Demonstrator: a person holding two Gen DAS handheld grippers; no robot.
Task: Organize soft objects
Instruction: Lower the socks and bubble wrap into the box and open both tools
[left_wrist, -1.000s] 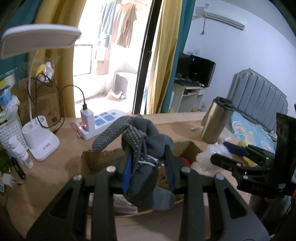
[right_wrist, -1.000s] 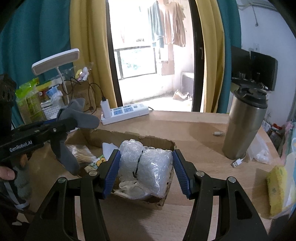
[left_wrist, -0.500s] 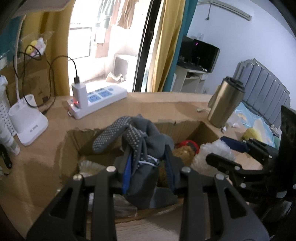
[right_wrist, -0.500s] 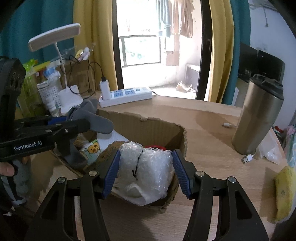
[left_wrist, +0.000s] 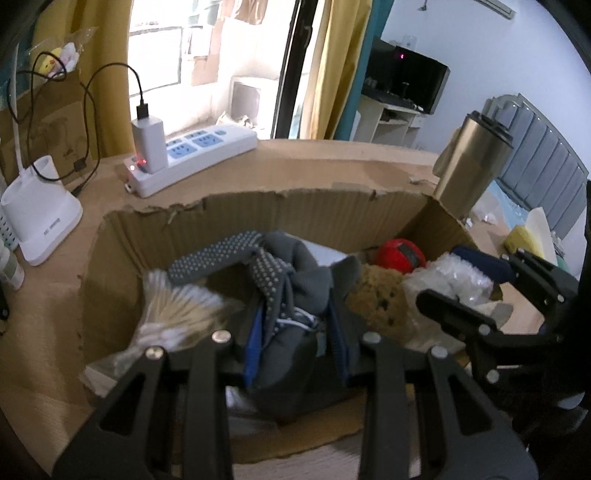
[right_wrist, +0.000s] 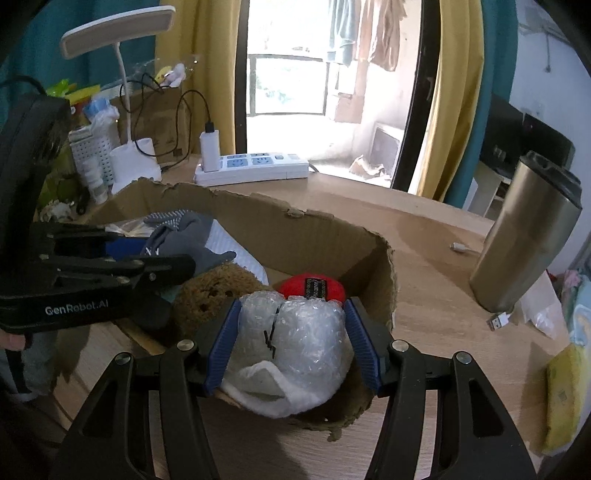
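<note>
Fingers of the left gripper (left_wrist: 295, 328) clamp grey socks (left_wrist: 291, 280) and those of the right gripper (right_wrist: 291, 343) clamp a bubble-wrap wad (right_wrist: 295, 332), both low over the cardboard box (right_wrist: 325, 229), presumably for dropping in.

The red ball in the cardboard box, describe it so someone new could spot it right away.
Find the torn cardboard box on the wooden table. At its far right corner, behind the brown sponge and the bubble wrap bundle, sits the red ball. It is the box's only bright red thing, with a dark label.
</note>
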